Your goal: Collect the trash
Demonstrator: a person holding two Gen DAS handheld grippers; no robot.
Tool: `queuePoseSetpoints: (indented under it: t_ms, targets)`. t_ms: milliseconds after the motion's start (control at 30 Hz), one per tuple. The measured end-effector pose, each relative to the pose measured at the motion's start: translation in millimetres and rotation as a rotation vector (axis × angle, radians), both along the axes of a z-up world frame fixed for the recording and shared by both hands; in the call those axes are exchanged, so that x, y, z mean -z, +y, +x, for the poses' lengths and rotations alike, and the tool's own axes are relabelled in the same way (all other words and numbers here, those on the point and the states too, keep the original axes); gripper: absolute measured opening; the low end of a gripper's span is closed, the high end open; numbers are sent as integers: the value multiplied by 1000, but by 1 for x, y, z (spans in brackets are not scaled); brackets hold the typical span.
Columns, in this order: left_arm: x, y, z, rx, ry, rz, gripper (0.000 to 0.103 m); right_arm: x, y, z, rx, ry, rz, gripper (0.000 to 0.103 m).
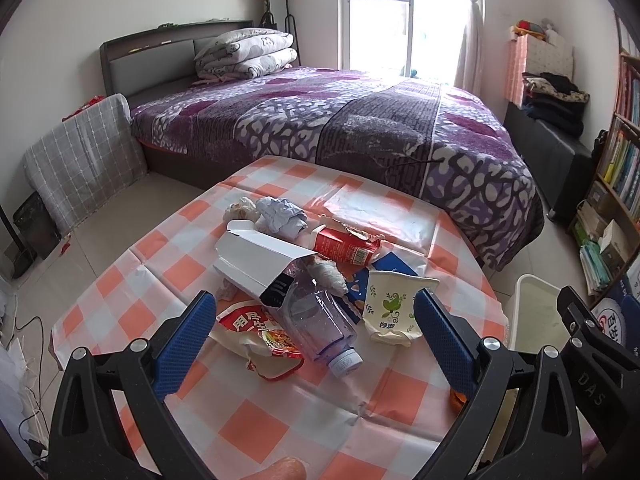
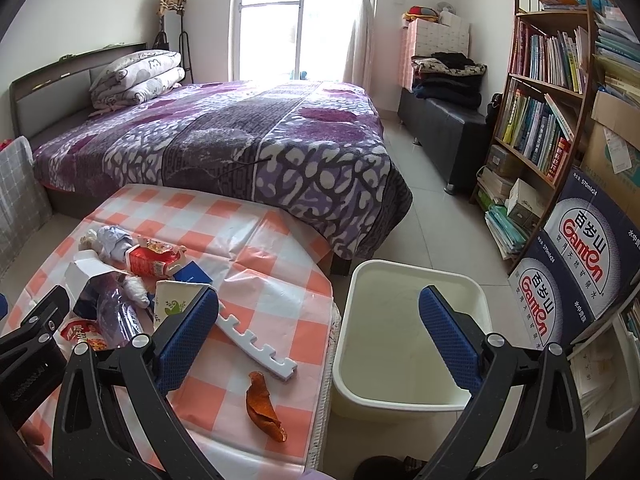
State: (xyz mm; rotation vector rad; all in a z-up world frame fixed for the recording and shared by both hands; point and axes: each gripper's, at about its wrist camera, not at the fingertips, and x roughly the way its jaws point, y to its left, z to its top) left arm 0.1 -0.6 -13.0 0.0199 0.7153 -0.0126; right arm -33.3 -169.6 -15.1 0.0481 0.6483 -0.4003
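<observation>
Trash lies in a heap on the orange-checked table (image 1: pixel 256 412): a clear plastic bottle (image 1: pixel 320 320), a white carton (image 1: pixel 256 260), a red noodle wrapper (image 1: pixel 256 330), a crushed paper cup (image 1: pixel 394 306), a red drink carton (image 1: pixel 344 246) and crumpled paper (image 1: pixel 280 214). My left gripper (image 1: pixel 316 334) hangs open just above the bottle, holding nothing. My right gripper (image 2: pixel 318 332) is open too, over the table's right edge beside the white bin (image 2: pixel 412 332). An orange peel (image 2: pixel 262 404) and a white foam strip (image 2: pixel 256 340) lie near that edge.
A bed (image 2: pixel 224 140) with a purple blanket stands right behind the table. A bookshelf (image 2: pixel 548 92) and stacked water boxes (image 2: pixel 580 260) line the right wall. A dark bench (image 2: pixel 448 128) with folded clothes sits beyond the bin. Cables (image 1: pixel 24 360) trail on the floor at left.
</observation>
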Motion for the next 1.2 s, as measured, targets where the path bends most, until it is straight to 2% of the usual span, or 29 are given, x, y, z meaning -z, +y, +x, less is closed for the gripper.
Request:
queuePoseSetpoints:
  t_ms: [1200]
  targets:
    - [2, 0, 1, -1, 10, 3, 96, 7, 1, 2, -2, 14, 8, 96]
